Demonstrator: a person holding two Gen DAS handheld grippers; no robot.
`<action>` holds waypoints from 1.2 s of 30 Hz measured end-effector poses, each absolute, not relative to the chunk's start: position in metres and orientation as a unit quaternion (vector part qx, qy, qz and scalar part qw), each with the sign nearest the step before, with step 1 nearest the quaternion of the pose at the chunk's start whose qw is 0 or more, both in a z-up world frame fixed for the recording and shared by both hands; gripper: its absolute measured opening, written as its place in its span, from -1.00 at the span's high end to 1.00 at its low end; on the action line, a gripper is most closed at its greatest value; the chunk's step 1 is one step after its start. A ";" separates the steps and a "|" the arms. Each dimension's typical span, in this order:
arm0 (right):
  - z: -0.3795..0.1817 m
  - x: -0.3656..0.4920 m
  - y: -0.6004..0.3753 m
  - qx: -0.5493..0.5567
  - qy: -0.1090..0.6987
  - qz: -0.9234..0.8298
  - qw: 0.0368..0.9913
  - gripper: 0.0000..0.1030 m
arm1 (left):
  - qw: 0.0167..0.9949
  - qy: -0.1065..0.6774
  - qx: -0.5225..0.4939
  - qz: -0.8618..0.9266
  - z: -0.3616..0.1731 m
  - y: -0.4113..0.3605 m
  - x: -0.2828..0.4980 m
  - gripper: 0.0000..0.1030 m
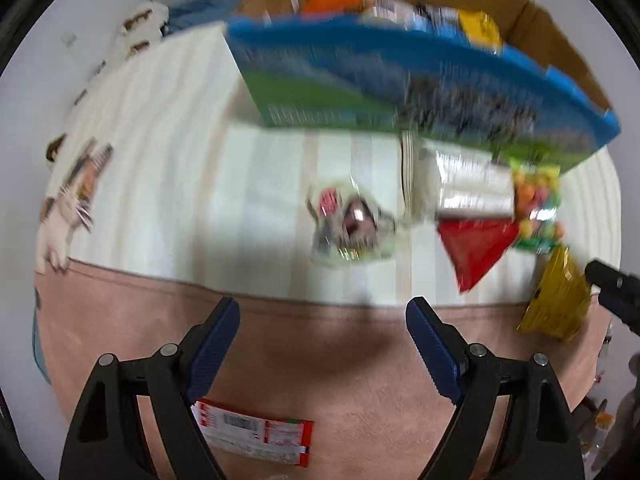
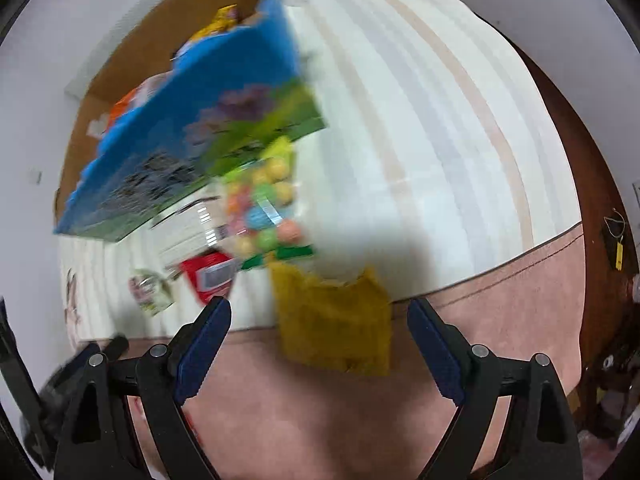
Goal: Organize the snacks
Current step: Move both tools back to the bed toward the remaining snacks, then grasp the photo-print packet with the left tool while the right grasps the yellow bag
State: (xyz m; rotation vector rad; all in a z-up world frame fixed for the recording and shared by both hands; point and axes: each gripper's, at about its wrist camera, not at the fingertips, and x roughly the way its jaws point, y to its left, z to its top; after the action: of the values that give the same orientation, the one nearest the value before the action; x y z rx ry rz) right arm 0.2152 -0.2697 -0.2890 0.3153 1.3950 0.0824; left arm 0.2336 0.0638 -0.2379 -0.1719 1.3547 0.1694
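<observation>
Both views are motion-blurred. My left gripper is open and empty above the pink blanket. Ahead of it on the striped bed lie a crumpled clear snack pack, a red packet, a bag of colourful candy balls and a gold packet. A red-and-white wrapper lies under its fingers. My right gripper is open and empty, with the gold packet between its fingertips. The candy bag and red packet lie beyond. A blue-green cardboard box holds several snacks.
The box stands at the far side of the bed against a brown cardboard flap. The white striped cover spreads to the right. A cat-print cloth lies at the left edge. Dark furniture stands at the right.
</observation>
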 end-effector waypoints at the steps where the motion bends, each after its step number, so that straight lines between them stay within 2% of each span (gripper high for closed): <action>1: -0.299 0.217 -0.276 0.168 0.647 0.039 0.743 -0.78 | 0.770 0.629 -0.077 0.077 -0.243 0.061 0.233 -0.65; 4: -0.317 0.213 -0.283 0.229 0.661 0.069 0.712 -0.72 | 0.763 0.638 -0.073 0.073 -0.254 0.053 0.232 -0.65; 8: -0.309 0.196 -0.256 0.222 0.673 0.162 0.687 -0.72 | 0.754 0.648 -0.072 0.074 -0.264 0.051 0.230 -0.65; 11: -0.283 0.192 -0.245 0.139 0.653 0.170 0.725 -0.73 | 0.753 0.649 -0.068 0.080 -0.263 0.055 0.231 -0.65; 13: -0.268 0.195 -0.228 0.026 0.631 0.162 0.758 -0.77 | 0.755 0.647 -0.066 0.083 -0.260 0.058 0.232 -0.65; 16: -0.270 0.198 -0.206 -0.079 0.626 0.166 0.758 -0.78 | 0.757 0.644 -0.063 0.089 -0.257 0.061 0.236 -0.65; 22: -0.312 0.214 -0.181 -0.022 0.672 0.170 0.721 -0.78 | 0.756 0.645 -0.057 0.093 -0.261 0.058 0.238 -0.65; 25: -0.337 0.212 -0.163 -0.027 0.685 0.158 0.710 -0.77 | 0.754 0.647 -0.059 0.099 -0.261 0.063 0.247 -0.65; 26: -0.342 0.210 -0.160 -0.037 0.684 0.152 0.712 -0.74 | 0.751 0.648 -0.075 0.100 -0.261 0.071 0.245 -0.65; 30: -0.347 0.204 -0.166 -0.038 0.672 0.131 0.728 -0.31 | 0.738 0.649 -0.147 0.112 -0.262 0.105 0.245 -0.65; 34: -0.345 0.205 -0.185 0.016 0.671 0.127 0.730 -0.25 | 0.715 0.656 -0.229 0.085 -0.266 0.123 0.261 -0.65; 36: -0.345 0.206 -0.189 0.025 0.673 0.124 0.729 -0.24 | 0.713 0.656 -0.237 0.072 -0.267 0.122 0.276 -0.65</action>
State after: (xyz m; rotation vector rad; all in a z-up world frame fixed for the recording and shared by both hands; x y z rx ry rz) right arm 0.2055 -0.1891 -0.3448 0.0548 1.4822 0.2725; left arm 0.2756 0.1222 -0.2672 -0.5263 1.4543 0.1601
